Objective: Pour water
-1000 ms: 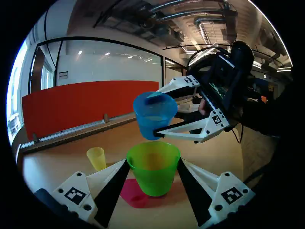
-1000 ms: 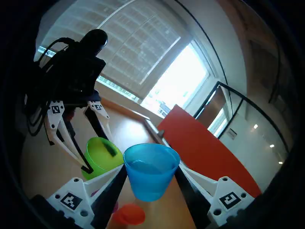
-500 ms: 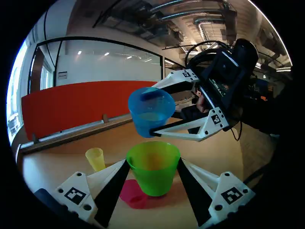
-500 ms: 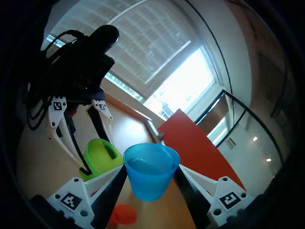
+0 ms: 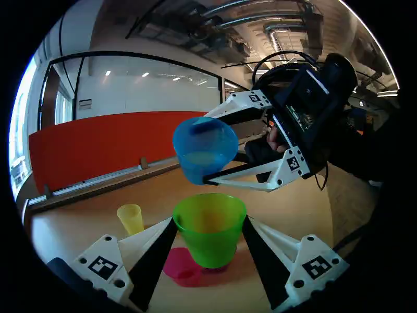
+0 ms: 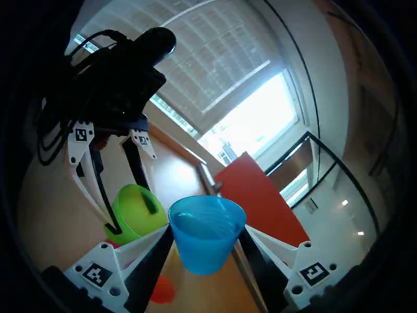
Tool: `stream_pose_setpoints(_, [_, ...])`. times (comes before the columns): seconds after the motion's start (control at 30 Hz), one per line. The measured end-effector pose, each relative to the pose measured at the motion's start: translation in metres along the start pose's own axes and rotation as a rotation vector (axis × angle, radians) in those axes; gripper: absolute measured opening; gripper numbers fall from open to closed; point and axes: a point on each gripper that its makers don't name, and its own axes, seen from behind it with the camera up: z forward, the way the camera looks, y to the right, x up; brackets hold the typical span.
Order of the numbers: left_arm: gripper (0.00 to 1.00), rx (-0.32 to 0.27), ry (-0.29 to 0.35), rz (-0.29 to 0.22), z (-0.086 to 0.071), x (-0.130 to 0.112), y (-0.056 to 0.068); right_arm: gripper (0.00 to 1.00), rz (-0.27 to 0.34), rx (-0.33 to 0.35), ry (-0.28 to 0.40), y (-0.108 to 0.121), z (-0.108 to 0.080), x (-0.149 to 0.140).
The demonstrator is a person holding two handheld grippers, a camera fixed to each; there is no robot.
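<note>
The right gripper (image 6: 207,232), fingers clamped on the blue cup (image 5: 204,148), has tipped it further above the green cup (image 5: 209,240) clamped in the left gripper (image 5: 209,221), so pouring seems imminent.

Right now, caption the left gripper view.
Right gripper holds tilted blue cup above green cup in left gripper.
</note>
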Motion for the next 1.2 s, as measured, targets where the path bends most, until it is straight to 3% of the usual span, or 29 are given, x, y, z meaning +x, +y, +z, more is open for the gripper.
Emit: stream_pose_setpoints(1.2, [0.87,-0.004,-0.002,0.005,0.003,0.001,0.001,0.89,-0.183,0.007,-0.021,0.004,0.011,0.004])
